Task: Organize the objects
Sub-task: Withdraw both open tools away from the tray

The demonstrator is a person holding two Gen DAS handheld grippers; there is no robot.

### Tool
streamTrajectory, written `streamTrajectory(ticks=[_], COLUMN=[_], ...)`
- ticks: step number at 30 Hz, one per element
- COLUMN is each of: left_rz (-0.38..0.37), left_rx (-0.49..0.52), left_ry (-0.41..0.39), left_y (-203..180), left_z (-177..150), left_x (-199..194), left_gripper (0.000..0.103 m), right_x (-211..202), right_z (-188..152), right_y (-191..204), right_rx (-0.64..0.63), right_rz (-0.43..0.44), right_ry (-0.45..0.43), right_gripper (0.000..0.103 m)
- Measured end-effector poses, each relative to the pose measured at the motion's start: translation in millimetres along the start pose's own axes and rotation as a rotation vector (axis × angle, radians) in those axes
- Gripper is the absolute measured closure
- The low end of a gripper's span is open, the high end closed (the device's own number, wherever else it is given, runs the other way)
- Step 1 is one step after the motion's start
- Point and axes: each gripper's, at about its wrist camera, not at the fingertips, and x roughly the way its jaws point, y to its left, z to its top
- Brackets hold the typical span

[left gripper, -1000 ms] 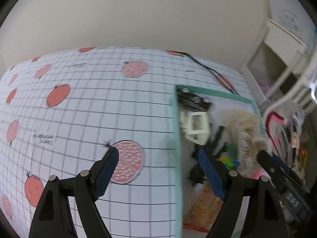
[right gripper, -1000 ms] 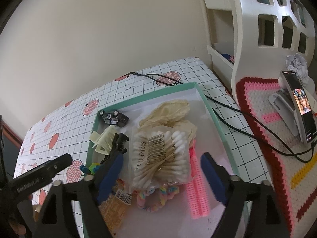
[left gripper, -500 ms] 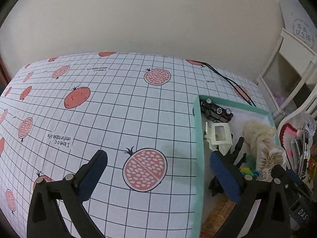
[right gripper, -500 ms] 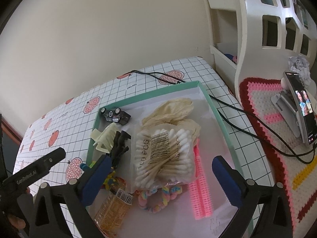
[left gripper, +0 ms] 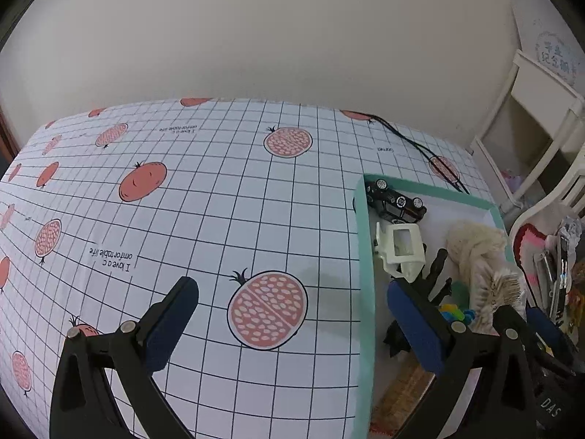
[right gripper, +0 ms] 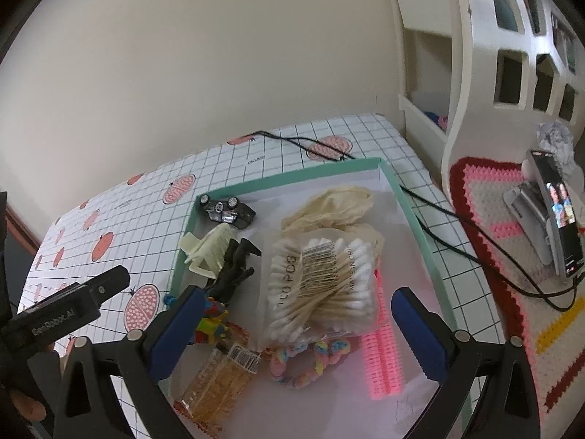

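Both grippers have pulled back over the last second, left gripper and right gripper spread wide and empty, every item incl. cotton swab bag sits in the teal tray, so tidied or unsorted, can't tell

checked fruit-print table; teal tray, black cable on it

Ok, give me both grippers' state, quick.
Left gripper: open, holding nothing, above the tablecloth.
Right gripper: open, holding nothing, above the cotton swab bag.
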Motion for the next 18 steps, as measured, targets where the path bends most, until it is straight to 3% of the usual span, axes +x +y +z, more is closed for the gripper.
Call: streamTrajectory(ticks=[9,18], left_rz=[-0.065,-0.054], left_rx=[-0.03,0.013], left_ry=[-0.041,-0.107], left_y=[6,6], left_z=[-9,-24], left_x=[-25,-62], left_gripper=[0.0,0.0], right_x=[-28,-65], right_z=[-9,-17], right_y=[9,22], right_rx=[-0.017,0.006], right_rz=[0.003,0.015], right_ry=[-0.061,-0.103], right_gripper=[0.0,0.0])
